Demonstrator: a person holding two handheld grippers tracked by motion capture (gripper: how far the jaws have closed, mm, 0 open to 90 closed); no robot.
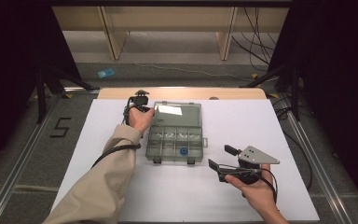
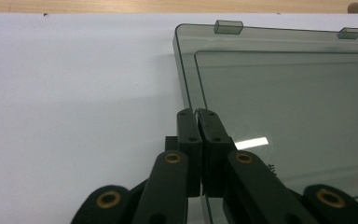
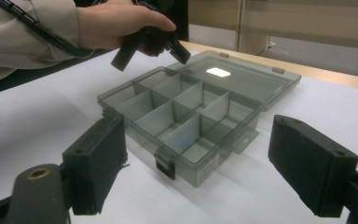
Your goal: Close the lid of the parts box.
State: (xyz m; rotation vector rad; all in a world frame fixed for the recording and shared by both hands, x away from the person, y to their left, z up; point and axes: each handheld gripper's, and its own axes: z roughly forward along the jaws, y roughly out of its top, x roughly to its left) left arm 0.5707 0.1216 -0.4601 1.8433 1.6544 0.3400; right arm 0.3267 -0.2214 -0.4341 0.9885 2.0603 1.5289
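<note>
High view first: your left gripper (image 1: 142, 103) sits at about eleven o'clock from the middle of the white table sheet (image 1: 242, 126), right at the far-left corner of the clear grey organiser box (image 1: 175, 132), which lies near the centre of the sheet with its lid (image 1: 176, 112) laid back flat toward twelve o'clock. Your right gripper (image 1: 223, 158) hangs at about five o'clock, well apart from the box, carrying its grey three-cornered plate (image 1: 257, 154).

From above you can pick out a small blue ring-shaped piece (image 1: 183, 151) in one of the near compartments. You cannot judge from here how the left jaws stand.

Left gripper view settles that: your left gripper (image 2: 198, 114) has its jaws pressed together at the left edge of the lid (image 2: 279, 88). They meet right over that edge, though whether they actually pinch the plastic is too close to call. Two small hinge tabs (image 2: 228, 26) stand along the lid's far edge, and a bright glare patch lies on the panel.

Right gripper view gives you the side look: your right gripper (image 3: 209, 163) stands wide open with nothing between the pads, the box (image 3: 186, 116) lying ahead of them, its dividers and a dark front latch (image 3: 165, 167) plain to see. Beyond it, your left hand (image 3: 116, 23) holds the left gripper (image 3: 179, 53) over the lid's corner.
</note>
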